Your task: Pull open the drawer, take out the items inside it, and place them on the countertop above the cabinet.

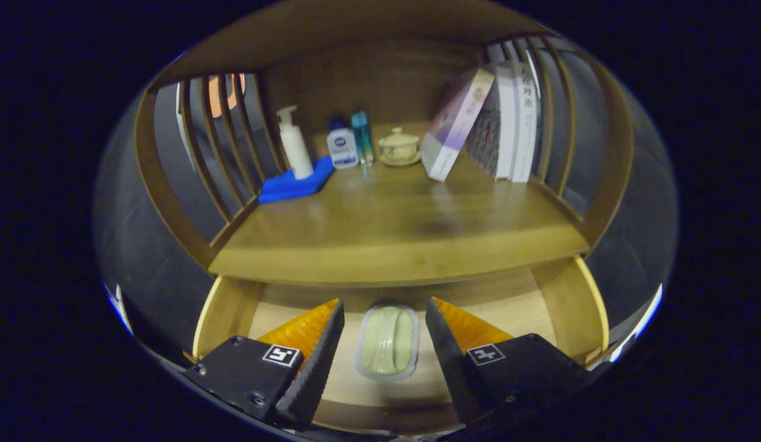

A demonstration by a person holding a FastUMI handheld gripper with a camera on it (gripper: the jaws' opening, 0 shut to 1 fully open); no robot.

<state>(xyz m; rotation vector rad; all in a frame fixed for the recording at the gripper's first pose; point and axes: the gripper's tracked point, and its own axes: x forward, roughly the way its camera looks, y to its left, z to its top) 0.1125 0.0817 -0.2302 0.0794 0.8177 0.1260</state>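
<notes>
Drawer (233,310) is pulled out, a pale green soap dish (387,341) lying inside. The tool (385,319) hangs spread wide, gripping nothing, dish between its fingers.

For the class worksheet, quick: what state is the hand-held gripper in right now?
Hand-held gripper: open, holding nothing; its fingers stand apart on either side of the pale soap dish in the pulled-out drawer.

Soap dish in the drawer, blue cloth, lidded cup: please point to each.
soap dish (387,341), gripper view, middle of the soap, between the open tongs (385,319).
blue cloth (294,184), gripper view, front fold.
lidded cup (398,147), gripper view, cup body.
</notes>
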